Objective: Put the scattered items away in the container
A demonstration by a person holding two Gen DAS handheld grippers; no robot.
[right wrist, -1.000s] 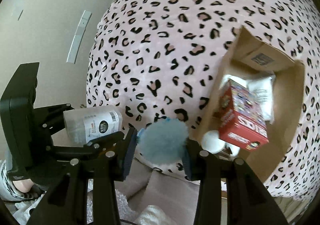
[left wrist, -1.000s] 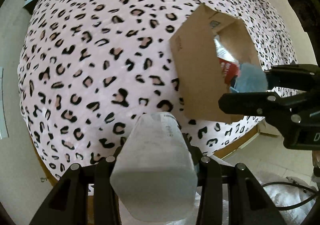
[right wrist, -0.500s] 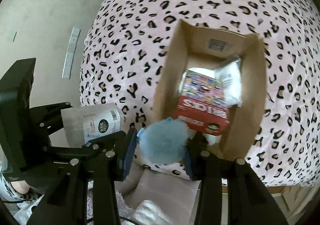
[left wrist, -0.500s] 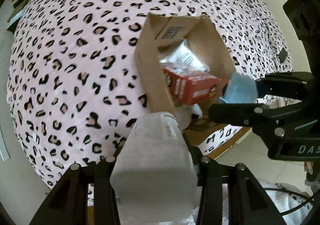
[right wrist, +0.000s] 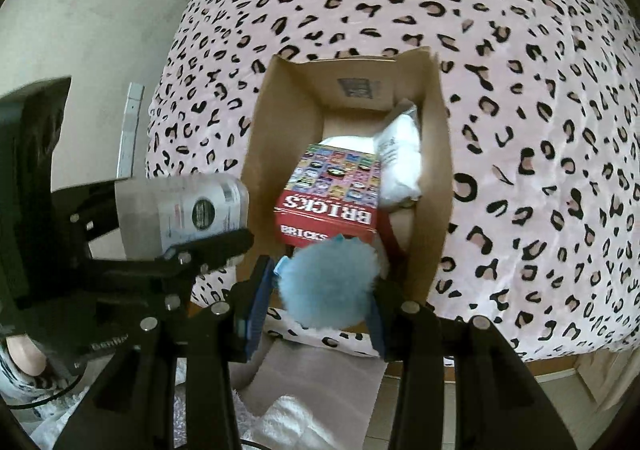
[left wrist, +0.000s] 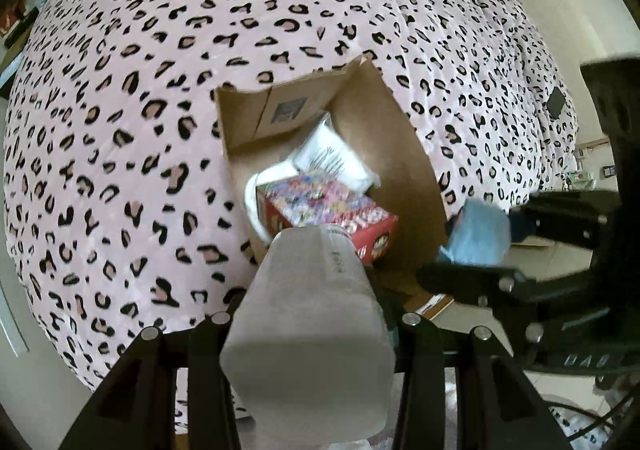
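Right now my left gripper (left wrist: 308, 324) is clamped on a grey-white bottle (left wrist: 310, 334), its two fingers pressed against the bottle's sides. From the right wrist view the same bottle (right wrist: 182, 213) shows a printed label with a dark round mark and a barcode, and it lies sideways, pointing toward the box. My right gripper (right wrist: 320, 310) is closed around a fluffy blue pom-pom (right wrist: 330, 284), squeezed between the blue pads (right wrist: 256, 300). From the left wrist view the pom-pom (left wrist: 478, 234) sits just beside the right wall of the box.

Just beyond both sets of fingers stands an open cardboard box (right wrist: 264, 153), resting on the bed near its edge. The pom-pom hangs at the box's near rim, and the bottle is just outside the box's left wall. Inside the box lies a red carton (right wrist: 332, 195) printed with "BRICKS", its top covered in small colourful squares. In the left wrist view the red carton (left wrist: 326, 209) is right ahead of the bottle's far end. Behind and to the right of it is a white plastic packet (right wrist: 400, 163), leaning against the right wall. A label is stuck on the inside of the far wall.

Around the box spreads a pink leopard-print bedspread (right wrist: 520, 89). Below my right gripper, off the bed's edge, lies something white and fluffy (right wrist: 288, 422) on the floor.
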